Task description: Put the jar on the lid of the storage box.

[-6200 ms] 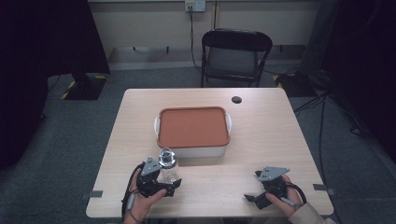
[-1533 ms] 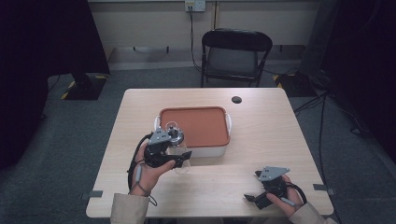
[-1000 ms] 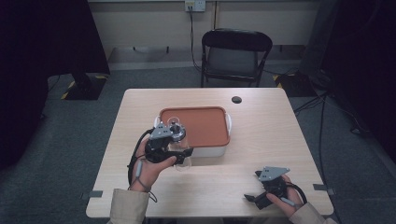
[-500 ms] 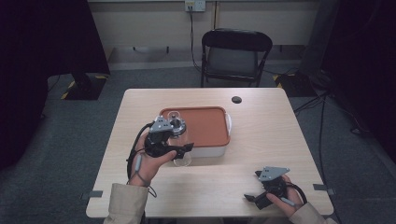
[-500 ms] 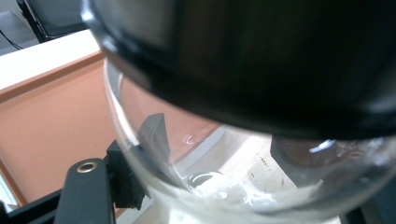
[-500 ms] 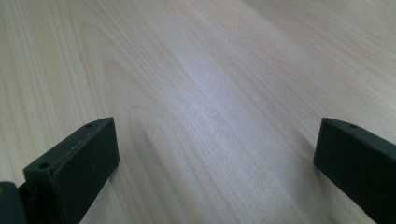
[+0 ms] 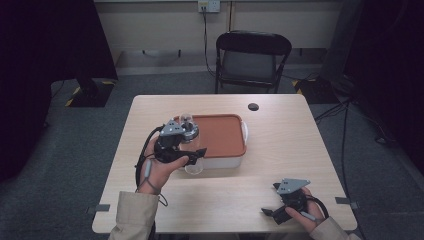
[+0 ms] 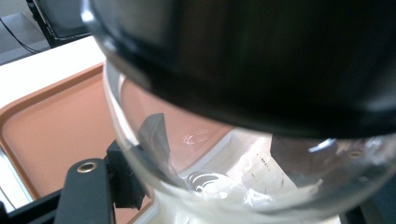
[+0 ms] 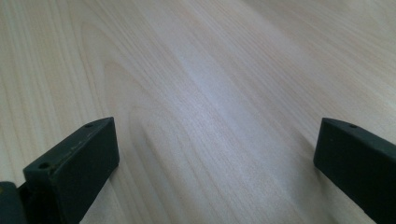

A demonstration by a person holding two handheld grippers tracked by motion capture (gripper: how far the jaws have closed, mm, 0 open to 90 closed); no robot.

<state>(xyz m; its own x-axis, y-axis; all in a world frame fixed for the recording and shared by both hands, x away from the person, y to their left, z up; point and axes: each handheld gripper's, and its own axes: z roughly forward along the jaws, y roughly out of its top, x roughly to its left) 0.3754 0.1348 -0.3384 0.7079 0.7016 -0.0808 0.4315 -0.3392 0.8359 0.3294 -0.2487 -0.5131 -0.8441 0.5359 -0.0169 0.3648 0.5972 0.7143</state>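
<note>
Roughly midway, by my reading. Left gripper point(image 7: 192, 156) is clamped on a clear glass point(image 7: 193, 164), jaws closed against its wall; the left gripper view looks straight through the glass point(image 8: 243, 186) with one black jaw pad pressed at its lower left. From above, the glass hangs tilted just in front of the near-left corner of the white container point(image 7: 225, 161), seemingly off the table point(image 7: 240, 200), though whether its base brushes the tabletop I cannot tell.

Done so far, judging from how things lie: the glass is picked up and brought beside the container. Left to do: set it down somewhere. The most likely spot is on the orange lid point(image 7: 217, 132), since the gripper leans that way, but this is a guess.

Containers:
- White container, centre of the table, closed by the orange lid, which sits flat and covers it; contents hidden.
- Clear glass: looks empty, no liquid line visible; only reflections and the lid's orange point(image 8: 56, 126) showing through it.

Right gripper point(image 7: 272, 214) rests at the near-right edge of the table, well apart from the container. Its jaws stand wide apart with bare wood point(image 9: 210, 93) between them, holding nothing.

Small dark round object point(image 7: 253, 106) on the far side of the table, beyond the container; too small to identify.
</note>
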